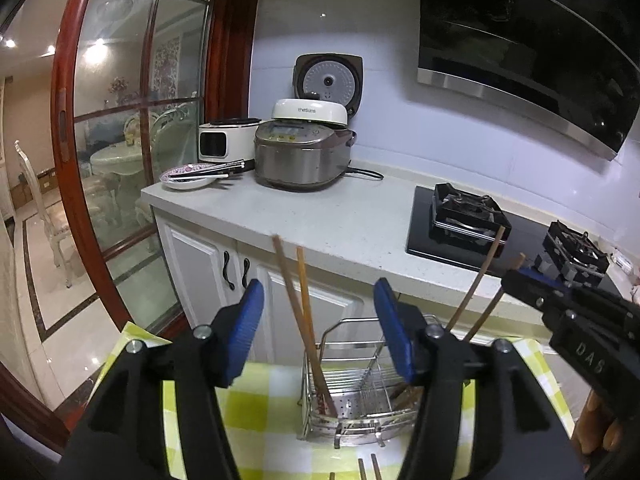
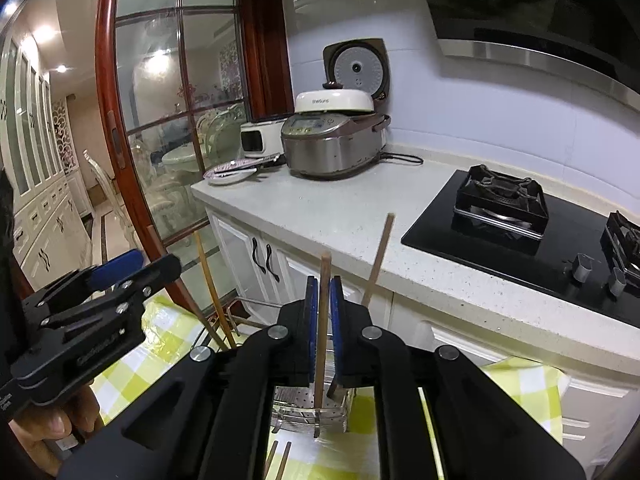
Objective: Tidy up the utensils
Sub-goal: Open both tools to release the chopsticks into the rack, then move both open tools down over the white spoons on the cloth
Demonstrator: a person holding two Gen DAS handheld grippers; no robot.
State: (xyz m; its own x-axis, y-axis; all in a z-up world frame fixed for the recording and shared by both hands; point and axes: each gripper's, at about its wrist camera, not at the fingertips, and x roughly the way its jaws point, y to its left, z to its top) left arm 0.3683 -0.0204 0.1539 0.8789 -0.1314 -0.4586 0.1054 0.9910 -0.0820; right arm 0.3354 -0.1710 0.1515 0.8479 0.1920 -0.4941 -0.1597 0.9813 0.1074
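A steel wire utensil rack [image 1: 352, 322] stands on a yellow-green checked cloth [image 1: 264, 400]. Two wooden chopsticks [image 1: 304, 300] lean in its left compartment, between the blue pads of my left gripper [image 1: 320, 332], which is open and touches neither. Two more chopsticks [image 1: 476, 280] stand in the right compartment. One of them [image 2: 322, 320] rises between the pads of my right gripper [image 2: 324, 316]. Its lower end rests on the rack's perforated floor [image 2: 296, 400]. The jaws stand narrowly apart with a sliver of gap beside the stick. The other chopstick [image 2: 380, 260] leans just beyond.
Two loose chopsticks [image 1: 368, 468] lie on the cloth near the camera. Behind the rack runs a white counter [image 1: 340, 220] with a black gas hob [image 1: 460, 240], a rice cooker [image 1: 300, 156] and a plate holding chopsticks [image 1: 188, 178]. A glass door stands at left.
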